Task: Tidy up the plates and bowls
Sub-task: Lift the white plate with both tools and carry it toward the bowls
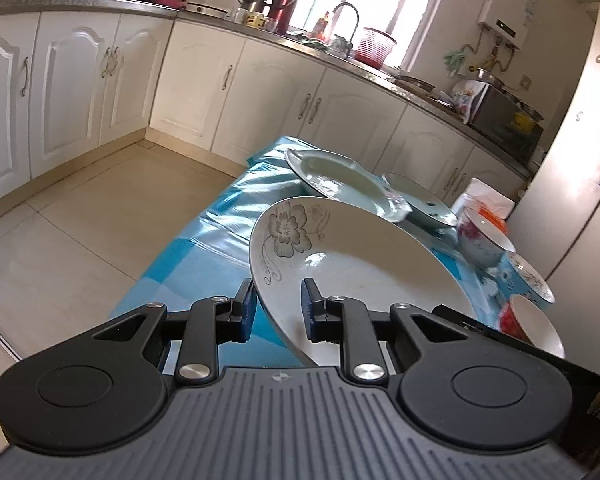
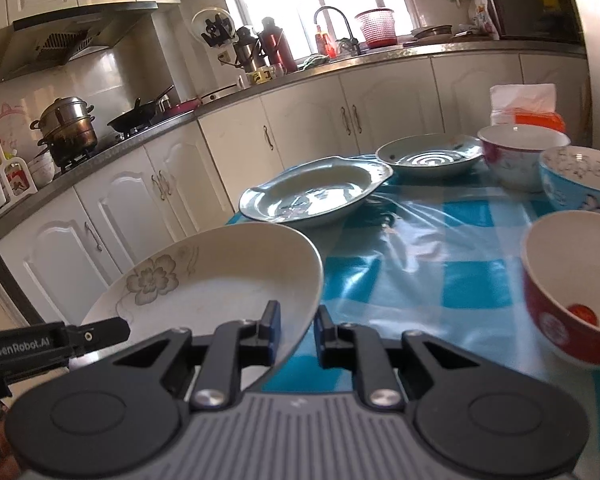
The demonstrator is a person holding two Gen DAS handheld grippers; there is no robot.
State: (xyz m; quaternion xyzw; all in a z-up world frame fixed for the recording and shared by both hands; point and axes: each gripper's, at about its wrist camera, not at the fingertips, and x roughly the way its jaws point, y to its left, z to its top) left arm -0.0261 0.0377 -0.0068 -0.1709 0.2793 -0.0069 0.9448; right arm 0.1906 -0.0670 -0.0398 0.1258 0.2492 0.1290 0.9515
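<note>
Flowered plate carried by both grippers above the desk edge

The flowered plate [image 1: 360, 272] hung tilted over the near-left corner of the desk [image 2: 400, 264], the left gripper [image 1: 278, 308] and the right gripper [image 2: 296, 336] each with jaws drawn narrow and pinching the rim, 1 pad inside the dish and 1 beneath. The likely failure was a slip: glazed china held only at its rim, so any uneven pull between the 2 hands could twist it free onto the tile floor [image 1: 100, 208]. Swinging it toward the oval plate [image 2: 312, 194] risked chipping that rim or clipping the red bowl [image 2: 572, 292] just beside the right gripper. Readable writing was scarce: "GenRobot.AI" on the left gripper's arm in the right wrist view; the tissue pack [image 2: 524, 108] showed no legible print.
</note>
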